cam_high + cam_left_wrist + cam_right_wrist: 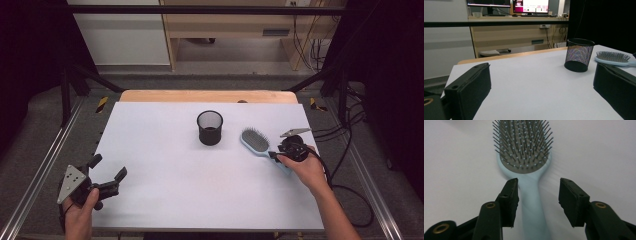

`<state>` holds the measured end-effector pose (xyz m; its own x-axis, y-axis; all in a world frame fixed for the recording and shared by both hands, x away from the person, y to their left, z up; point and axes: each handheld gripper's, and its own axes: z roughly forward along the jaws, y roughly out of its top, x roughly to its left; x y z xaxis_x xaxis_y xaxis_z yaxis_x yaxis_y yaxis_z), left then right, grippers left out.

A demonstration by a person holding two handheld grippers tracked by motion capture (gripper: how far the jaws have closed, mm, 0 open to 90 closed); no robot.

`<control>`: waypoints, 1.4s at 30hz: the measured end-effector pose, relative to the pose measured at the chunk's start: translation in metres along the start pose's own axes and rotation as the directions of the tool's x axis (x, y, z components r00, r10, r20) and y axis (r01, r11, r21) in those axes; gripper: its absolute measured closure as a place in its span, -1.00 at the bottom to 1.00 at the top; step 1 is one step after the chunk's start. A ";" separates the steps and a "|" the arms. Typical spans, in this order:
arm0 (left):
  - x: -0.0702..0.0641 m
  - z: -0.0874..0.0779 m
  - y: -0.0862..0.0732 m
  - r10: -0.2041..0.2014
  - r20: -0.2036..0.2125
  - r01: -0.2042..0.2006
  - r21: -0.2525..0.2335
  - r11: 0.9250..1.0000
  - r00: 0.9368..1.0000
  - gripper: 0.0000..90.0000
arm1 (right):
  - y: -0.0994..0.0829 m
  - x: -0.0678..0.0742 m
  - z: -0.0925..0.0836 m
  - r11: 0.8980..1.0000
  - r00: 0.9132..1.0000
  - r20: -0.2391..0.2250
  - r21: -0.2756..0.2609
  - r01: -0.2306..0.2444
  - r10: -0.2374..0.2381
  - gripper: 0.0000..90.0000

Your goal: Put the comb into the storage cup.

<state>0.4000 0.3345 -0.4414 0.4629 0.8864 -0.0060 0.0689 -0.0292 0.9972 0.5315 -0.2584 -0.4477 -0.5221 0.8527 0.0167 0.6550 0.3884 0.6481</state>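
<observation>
On the white bench, a black mesh cup stands upright beyond my left gripper, ahead and right of its jaws, which gape wide around nothing. Nothing stands between them and the cup. My right gripper has its jaws open on either side of the pale blue hairbrush handle, the left-hand jaw just beside it. The brush lies flat, bristles up, head past the jaw tips.

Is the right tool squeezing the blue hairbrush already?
Cannot tell. In the right gripper view the right tool is open astride the hairbrush handle; a gap shows at one jaw, but the other sits right at the handle's edge.
</observation>
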 end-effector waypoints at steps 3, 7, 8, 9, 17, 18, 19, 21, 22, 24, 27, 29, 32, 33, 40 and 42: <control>0.000 0.000 0.000 0.001 -0.001 -0.001 0.001 1.000 1.000 -0.97 | 0.000 0.002 0.005 1.000 1.000 -0.010 0.010 0.018 -0.018 0.19; 0.000 0.000 0.000 0.000 -0.001 0.000 0.000 1.000 1.000 -0.97 | 0.000 0.008 0.011 0.998 0.999 -0.018 0.025 0.050 -0.050 0.26; 0.000 0.000 0.000 0.000 -0.001 0.000 0.000 1.000 1.000 -0.97 | 0.000 0.008 0.011 0.998 0.999 -0.018 0.025 0.050 -0.050 0.26; 0.001 0.000 0.000 0.000 0.000 0.000 0.001 1.000 1.000 -0.97 | -0.001 0.009 0.013 0.997 0.998 -0.014 0.037 0.060 -0.060 0.28; 0.001 0.000 0.000 0.001 0.001 -0.001 0.001 1.000 1.000 -0.97 | -0.001 0.009 0.017 0.996 0.998 -0.011 0.058 0.067 -0.067 0.41; 0.001 0.000 0.000 0.001 0.001 -0.001 0.000 1.000 1.000 -0.97 | -0.001 0.008 0.017 0.996 0.998 -0.005 0.063 0.067 -0.067 0.44; 0.001 0.000 0.000 0.001 0.001 -0.001 -0.001 1.000 1.000 -0.97 | -0.002 0.008 0.018 0.995 0.998 -0.008 0.070 0.065 -0.065 0.44; 0.000 0.000 0.000 0.002 0.002 -0.002 -0.001 1.000 1.000 -0.97 | -0.002 0.008 0.018 0.995 0.998 -0.009 0.072 0.070 -0.069 0.44; 0.000 0.000 0.000 0.002 0.002 -0.002 0.000 1.000 1.000 -0.97 | -0.002 0.008 0.018 0.995 0.997 -0.007 0.074 0.072 -0.072 0.45; 0.000 0.001 0.000 0.004 0.005 -0.005 0.005 1.000 1.000 -0.97 | -0.001 0.009 0.019 0.993 0.996 0.000 0.084 0.084 -0.084 0.45; -0.001 0.002 0.000 0.007 0.008 -0.007 0.008 1.000 1.000 -0.97 | -0.001 0.009 0.020 0.991 0.996 -0.002 0.094 0.091 -0.091 0.45; -0.002 0.002 0.000 0.009 0.009 -0.009 0.008 1.000 1.000 -0.97 | 0.000 0.007 0.021 0.991 0.996 -0.014 0.104 0.090 -0.089 0.47; -0.002 0.001 0.000 0.011 0.008 -0.011 0.008 1.000 1.000 -0.97 | 0.000 0.007 0.021 0.989 0.995 -0.022 0.109 0.100 -0.098 0.53; -0.002 0.001 0.000 0.010 0.007 -0.010 0.009 1.000 1.000 -0.97 | 0.002 0.008 0.021 0.987 0.994 -0.026 0.118 0.108 -0.106 0.54; 0.000 0.000 0.000 0.003 0.003 -0.003 0.002 1.000 1.000 -0.97 | 0.003 0.011 0.020 0.986 0.994 -0.004 0.128 0.107 -0.107 0.55; 0.000 0.000 0.000 0.003 0.002 -0.003 0.001 1.000 1.000 -0.97 | 0.003 0.013 0.020 0.985 0.994 0.010 0.129 0.111 -0.113 0.55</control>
<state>0.4003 0.3346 -0.4413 0.4650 0.8853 -0.0033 0.0686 -0.0323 0.9971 0.5376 -0.2396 -0.4604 -0.5874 0.8067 -0.0646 0.6579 0.5225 0.5423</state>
